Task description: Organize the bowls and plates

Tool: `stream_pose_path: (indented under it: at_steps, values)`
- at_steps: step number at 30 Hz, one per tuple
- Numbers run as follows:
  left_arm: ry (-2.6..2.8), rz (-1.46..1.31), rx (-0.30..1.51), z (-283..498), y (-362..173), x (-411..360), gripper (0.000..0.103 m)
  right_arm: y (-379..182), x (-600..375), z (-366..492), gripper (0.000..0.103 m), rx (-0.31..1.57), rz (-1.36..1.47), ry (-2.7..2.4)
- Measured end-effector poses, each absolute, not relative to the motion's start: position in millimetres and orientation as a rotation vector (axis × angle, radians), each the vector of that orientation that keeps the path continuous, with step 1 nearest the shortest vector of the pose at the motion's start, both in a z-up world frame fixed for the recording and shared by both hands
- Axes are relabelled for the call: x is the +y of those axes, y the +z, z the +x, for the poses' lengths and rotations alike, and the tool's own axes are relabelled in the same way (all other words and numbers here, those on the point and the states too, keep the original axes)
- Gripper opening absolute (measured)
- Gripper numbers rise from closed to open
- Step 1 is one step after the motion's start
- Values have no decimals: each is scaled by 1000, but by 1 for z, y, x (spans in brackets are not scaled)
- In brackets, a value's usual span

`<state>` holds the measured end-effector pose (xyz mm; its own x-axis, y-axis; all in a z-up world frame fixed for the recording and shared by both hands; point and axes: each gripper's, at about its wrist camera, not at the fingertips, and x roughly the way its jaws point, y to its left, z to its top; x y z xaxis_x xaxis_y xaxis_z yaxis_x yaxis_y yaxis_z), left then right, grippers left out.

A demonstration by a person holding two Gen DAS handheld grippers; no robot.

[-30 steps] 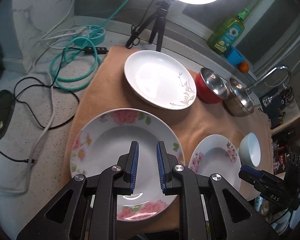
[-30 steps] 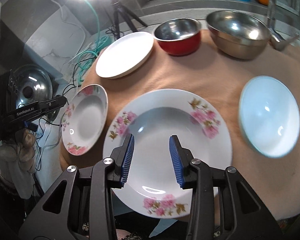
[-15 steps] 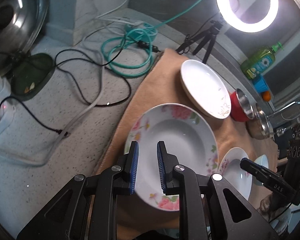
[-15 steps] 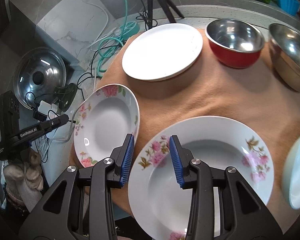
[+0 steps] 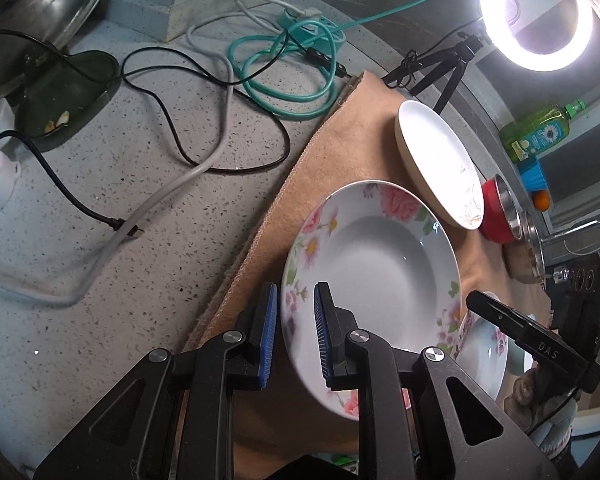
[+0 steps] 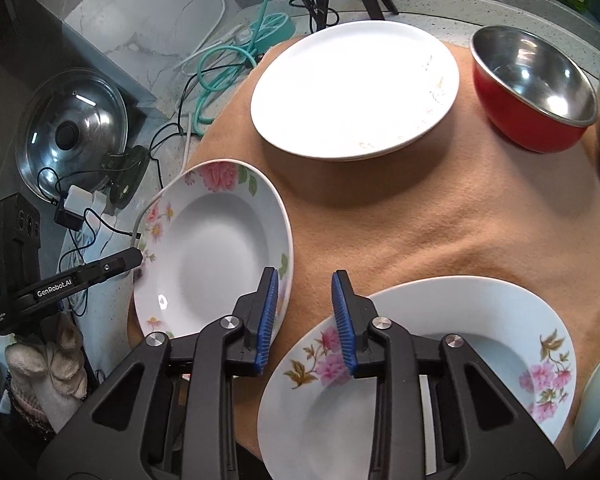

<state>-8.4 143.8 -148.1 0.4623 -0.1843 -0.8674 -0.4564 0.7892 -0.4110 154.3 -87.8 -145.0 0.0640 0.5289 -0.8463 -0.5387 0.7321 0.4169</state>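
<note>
Glazed floral deep plate (image 5: 376,276), slippery, breakable: take its nine-o'clock rim; left gripper (image 5: 294,332) narrow-gapped, right gripper (image 6: 303,320) closing (both empty)

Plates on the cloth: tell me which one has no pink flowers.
The plain white plate at the back, beside the red bowl. The two floral plates nearer the grippers carry pink blossoms on their rims.
</note>
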Motion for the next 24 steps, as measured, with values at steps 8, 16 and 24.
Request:
stream_pose_path:
  at_steps: [8,16,24]
  values:
    - [160,-675,1114,-5,-154,143,17,-154,-73,159,15,1299,-27,834]
    - [151,-663,1121,-2,-156,143,13,-158,-67,161,10,1307,-19,844]
    - [151,-653,1117,-2,-153,142,13,-154,-70,157,10,1294,-12,839]
